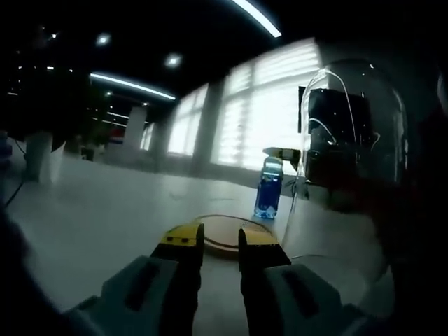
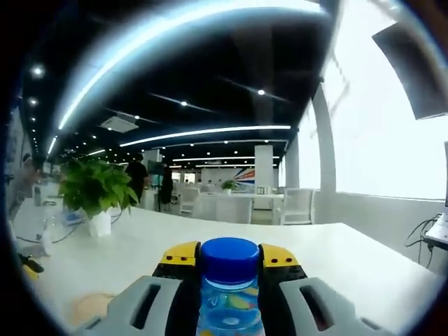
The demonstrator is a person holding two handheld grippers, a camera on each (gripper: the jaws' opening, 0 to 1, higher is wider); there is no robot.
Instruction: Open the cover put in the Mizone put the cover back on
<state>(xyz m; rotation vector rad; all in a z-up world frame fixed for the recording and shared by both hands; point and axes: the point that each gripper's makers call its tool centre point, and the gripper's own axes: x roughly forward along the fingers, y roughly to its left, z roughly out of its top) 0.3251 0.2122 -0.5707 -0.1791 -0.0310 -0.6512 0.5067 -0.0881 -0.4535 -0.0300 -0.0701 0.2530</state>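
Note:
In the left gripper view a blue Mizone bottle (image 1: 269, 189) stands upright beyond a round wooden base (image 1: 227, 236) on the white table (image 1: 105, 210). The right gripper's yellow tip (image 1: 281, 152) is at its cap. A clear dome cover (image 1: 357, 140) stands close at the right, off the base. My left gripper (image 1: 221, 241) is low in front of the base, its jaws a little apart with nothing between them. In the right gripper view the Mizone bottle (image 2: 229, 280) with its blue cap sits between the jaws of my right gripper (image 2: 229, 255), which is shut on it.
A potted green plant (image 2: 96, 189) and some small items stand on the table (image 2: 336, 259) at the left of the right gripper view. A person (image 2: 136, 175) stands far back. Cables (image 2: 428, 227) hang at the right edge. Bright windows (image 1: 259, 112) lie behind the bottle.

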